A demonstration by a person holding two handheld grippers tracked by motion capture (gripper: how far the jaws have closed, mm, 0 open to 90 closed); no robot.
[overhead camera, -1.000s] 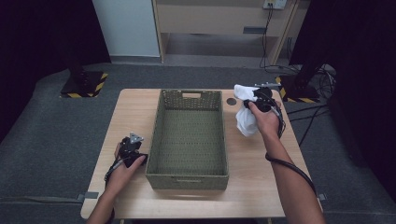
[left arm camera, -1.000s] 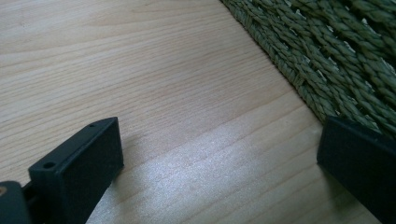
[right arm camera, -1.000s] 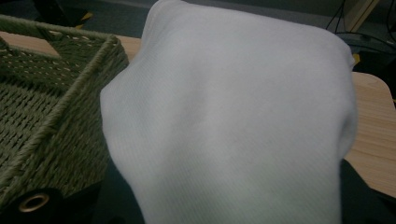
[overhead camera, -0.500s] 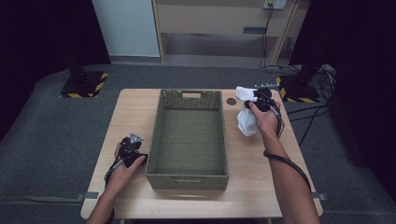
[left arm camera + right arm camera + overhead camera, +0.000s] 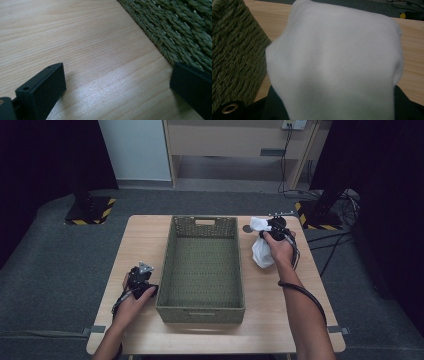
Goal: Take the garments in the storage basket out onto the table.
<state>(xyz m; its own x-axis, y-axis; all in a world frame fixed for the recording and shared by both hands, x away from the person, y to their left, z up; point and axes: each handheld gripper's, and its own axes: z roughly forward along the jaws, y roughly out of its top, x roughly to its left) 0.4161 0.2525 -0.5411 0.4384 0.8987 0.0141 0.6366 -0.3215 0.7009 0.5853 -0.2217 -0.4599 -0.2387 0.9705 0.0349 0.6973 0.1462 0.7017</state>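
- Step judged: white cloth (image 5: 261, 254) was gripped in the right tongs (image 5: 272, 231), clamped on it, at the tabletop's (image 5: 145, 240) far right, just beside the green woven basket (image 5: 202, 306).
- Left tongs (image 5: 141, 279) were apart, empty, resting at the basket's left.
- Next move likely called for: cloth carried over the rim and released inside.
- Right tongs' jaws were covered by cloth (image 5: 332, 62) in the right gripper view; cloth's shape couldn't be made out.

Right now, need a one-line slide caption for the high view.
Right gripper shut on a white cloth beside an empty woven basket; left gripper rests open on the wooden table.
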